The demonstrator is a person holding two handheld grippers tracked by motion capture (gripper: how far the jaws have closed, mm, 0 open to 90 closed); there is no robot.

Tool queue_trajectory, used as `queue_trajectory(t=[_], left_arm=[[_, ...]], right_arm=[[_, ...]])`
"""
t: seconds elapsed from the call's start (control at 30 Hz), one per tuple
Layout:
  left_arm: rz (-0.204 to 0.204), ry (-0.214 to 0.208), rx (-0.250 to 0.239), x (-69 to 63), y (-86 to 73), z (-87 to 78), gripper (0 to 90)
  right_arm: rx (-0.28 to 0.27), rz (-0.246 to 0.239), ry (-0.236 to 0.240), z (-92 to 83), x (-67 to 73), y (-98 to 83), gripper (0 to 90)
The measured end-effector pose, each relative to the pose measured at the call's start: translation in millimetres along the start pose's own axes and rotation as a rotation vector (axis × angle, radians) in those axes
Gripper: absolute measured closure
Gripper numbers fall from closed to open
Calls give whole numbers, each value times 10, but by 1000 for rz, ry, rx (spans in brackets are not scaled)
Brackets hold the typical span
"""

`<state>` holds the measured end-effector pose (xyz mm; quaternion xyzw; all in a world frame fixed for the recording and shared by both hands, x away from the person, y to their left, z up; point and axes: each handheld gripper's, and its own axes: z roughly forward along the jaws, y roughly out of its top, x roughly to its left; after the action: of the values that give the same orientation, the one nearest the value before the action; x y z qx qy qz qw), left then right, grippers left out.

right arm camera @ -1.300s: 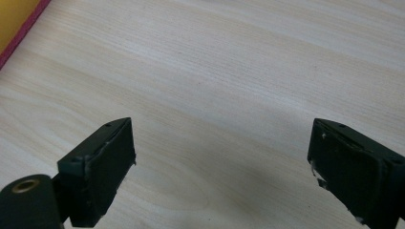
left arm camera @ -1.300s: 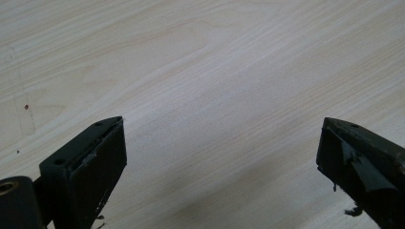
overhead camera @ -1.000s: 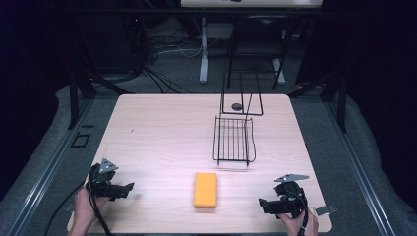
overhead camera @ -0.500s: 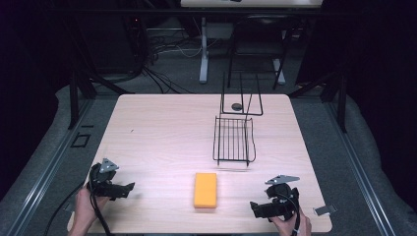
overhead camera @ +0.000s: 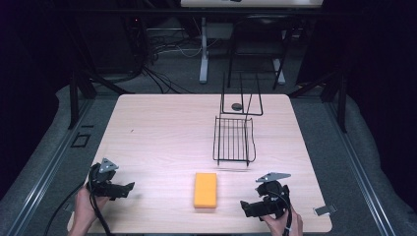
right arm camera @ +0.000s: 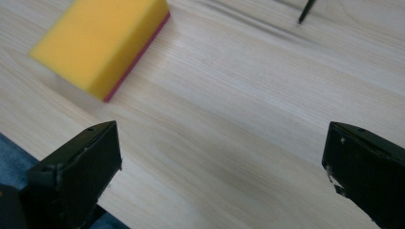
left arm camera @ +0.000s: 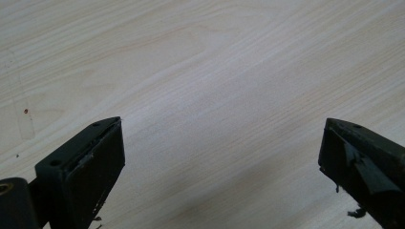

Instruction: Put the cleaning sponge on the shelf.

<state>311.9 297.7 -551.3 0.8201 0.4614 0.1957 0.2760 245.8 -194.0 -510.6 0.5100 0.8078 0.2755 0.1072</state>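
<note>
A yellow sponge (overhead camera: 205,190) with a red underside lies flat near the table's front edge; it also shows at the upper left of the right gripper view as the sponge (right arm camera: 100,40). My right gripper (overhead camera: 247,208) sits low over the table a short way right of the sponge, pointing toward it, jaws wide open and empty (right arm camera: 222,171). My left gripper (overhead camera: 125,189) rests at the front left, well clear of the sponge, jaws open over bare wood (left arm camera: 222,167).
A black wire rack (overhead camera: 234,140) stands right of centre, with a taller wire frame (overhead camera: 241,93) and a small dark round object (overhead camera: 237,106) behind it. A small metal clip (overhead camera: 324,210) lies by the front right corner. The light wooden table (overhead camera: 162,132) is bare at left.
My right gripper has moved left and slightly toward the front edge, closer to the sponge. The left gripper has stayed in place.
</note>
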Motion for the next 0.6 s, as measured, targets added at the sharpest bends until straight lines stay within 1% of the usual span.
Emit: queue_trajectory(t=[0.1,0.13,0.2,0.27,0.37,0.4,0.47,0.5,0.57,0.6], left_arm=[[-4,0,4,-2,1,8,19],[-5,5,-2,-6,-2,13,19],[4,5,0,-3,-2,8,18],[5,1,4,2,1,0,18],[0,0,4,0,1,3,19],[4,-4,13,2,4,-2,19],[-1,1,2,-3,1,-2,19],[1,0,6,2,3,-8,19],[2,1,3,2,2,-4,19],[2,0,4,1,3,-3,19]], right_arm=[[-5,-3,16,1,50,61,0],[-11,-8,21,4,101,110,0],[-7,-16,25,2,121,135,0],[-19,-18,21,12,180,178,0],[-25,-23,34,39,262,231,0],[-22,-28,38,64,311,265,0],[-15,-35,38,72,324,279,0],[-7,-42,46,84,346,302,0],[-11,-32,55,117,381,339,0],[-8,-40,59,130,396,359,0]])
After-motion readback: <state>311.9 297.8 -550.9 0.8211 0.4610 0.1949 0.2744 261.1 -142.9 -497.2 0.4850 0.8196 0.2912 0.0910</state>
